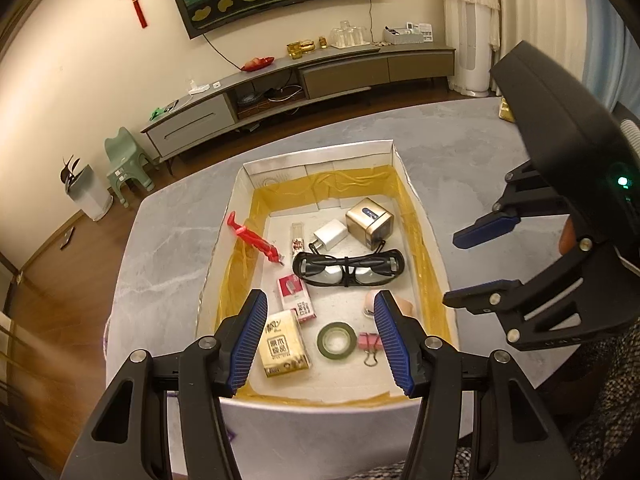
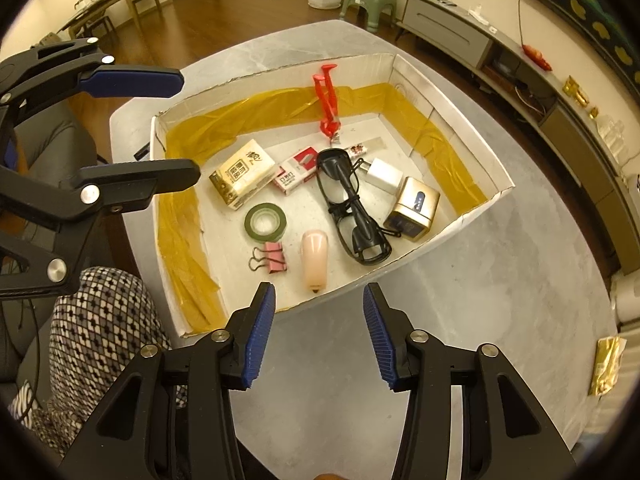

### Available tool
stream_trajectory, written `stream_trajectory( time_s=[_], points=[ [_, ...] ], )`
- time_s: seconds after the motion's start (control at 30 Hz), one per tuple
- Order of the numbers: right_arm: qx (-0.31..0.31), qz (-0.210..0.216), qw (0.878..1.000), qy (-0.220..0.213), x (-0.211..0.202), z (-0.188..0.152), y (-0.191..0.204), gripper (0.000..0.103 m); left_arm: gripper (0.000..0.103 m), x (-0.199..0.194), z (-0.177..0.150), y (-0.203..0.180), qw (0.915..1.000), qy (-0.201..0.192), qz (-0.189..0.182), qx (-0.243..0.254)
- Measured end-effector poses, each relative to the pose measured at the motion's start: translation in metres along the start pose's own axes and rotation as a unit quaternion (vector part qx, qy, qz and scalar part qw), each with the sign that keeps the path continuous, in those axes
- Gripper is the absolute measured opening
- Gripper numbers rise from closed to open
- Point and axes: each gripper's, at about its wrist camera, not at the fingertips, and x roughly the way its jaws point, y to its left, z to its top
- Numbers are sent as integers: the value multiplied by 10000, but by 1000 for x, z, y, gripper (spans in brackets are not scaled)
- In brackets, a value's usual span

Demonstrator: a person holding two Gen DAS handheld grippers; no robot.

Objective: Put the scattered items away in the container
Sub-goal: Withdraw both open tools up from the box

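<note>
A white cardboard box [image 1: 424, 216] [image 2: 460, 140] lined with yellow tape sits on the grey table. Inside lie black glasses [image 1: 348, 270] [image 2: 352, 204], a gold cube [image 1: 370, 222] [image 2: 414, 210], a white charger [image 1: 330, 235] [image 2: 384, 174], a tissue pack [image 1: 282, 338] [image 2: 242, 170], a green tape roll [image 1: 337, 339] [image 2: 265, 221], a pink binder clip [image 1: 370, 344] [image 2: 272, 258], a pink tube [image 2: 315, 258], a red-white packet [image 1: 296, 298] [image 2: 296, 170] and a red clip [image 1: 256, 240] [image 2: 328, 100]. My left gripper [image 1: 320, 312] [image 2: 188, 124] hangs open over the box's near end. My right gripper [image 2: 319, 304] [image 1: 450, 270] stands open and empty beside the box.
The grey table [image 1: 168, 256] [image 2: 500, 280] bears only the box. A TV cabinet [image 1: 304, 76] with glasses and cups lines the far wall. A green stool [image 1: 126, 164] and white bin [image 1: 86, 192] stand on the wooden floor. A patterned sleeve [image 2: 100, 320] lies near my right gripper.
</note>
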Motion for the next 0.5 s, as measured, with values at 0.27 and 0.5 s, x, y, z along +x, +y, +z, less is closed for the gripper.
stream_trajectory(
  time_s=[0.27, 0.5],
  points=[
    [-306, -293, 9987, -284, -10, -2, 12, 53, 57, -12, -8, -4, 9999, -82, -78, -89],
    [-262, -281, 9989, -258, -10, 0, 11, 53, 57, -18, -11, -3, 9998, -130, -104, -132]
  ],
)
